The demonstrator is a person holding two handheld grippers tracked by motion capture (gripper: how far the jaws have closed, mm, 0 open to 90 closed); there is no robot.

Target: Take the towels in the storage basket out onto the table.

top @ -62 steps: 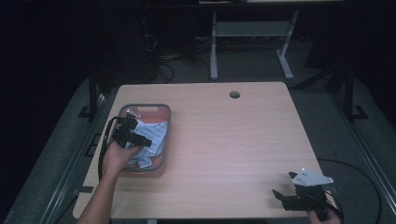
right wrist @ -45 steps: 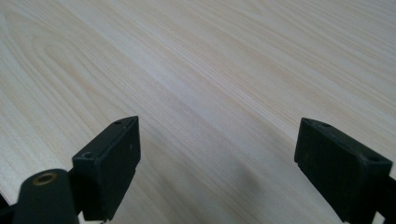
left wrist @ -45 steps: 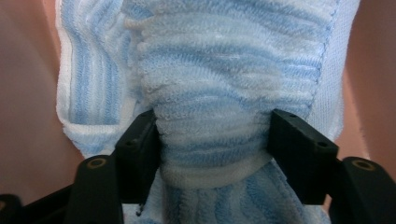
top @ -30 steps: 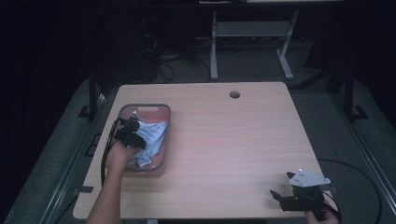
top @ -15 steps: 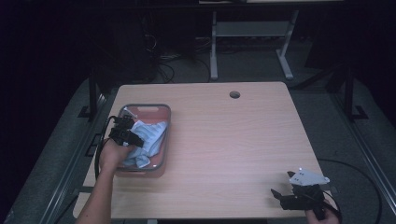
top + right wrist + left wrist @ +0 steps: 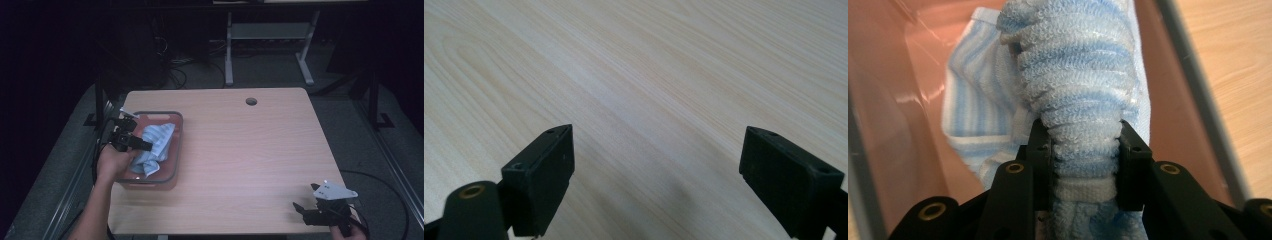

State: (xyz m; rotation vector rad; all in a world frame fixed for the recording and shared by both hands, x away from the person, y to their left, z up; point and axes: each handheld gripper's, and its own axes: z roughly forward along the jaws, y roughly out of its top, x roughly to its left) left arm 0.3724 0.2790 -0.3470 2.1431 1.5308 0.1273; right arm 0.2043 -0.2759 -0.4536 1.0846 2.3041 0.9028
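- Terry cloth, striped blue and white, forms the towel (image 6: pixel 1083 90) we locate inside the transparent reddish bin (image 6: pixel 172 150) at the left of the high view.
- We note the left gripper (image 6: pixel 131 141) clenched on a bunched fold of the towel; in the left gripper view both jaws press into the pile from either side.
- We judge the grip sits on a gathered ridge so the jaws bite several layers rather than one loose edge.
- We see the rest of the towel lying slack on the bin floor, near the bin's right wall.
- We find the right gripper (image 6: pixel 320 212) at the lower right of the high view, jaws spread wide and holding nothing, above the bare wooden table (image 6: pixel 664 65).
- We judge it is parked well apart to keep clear of the bin.
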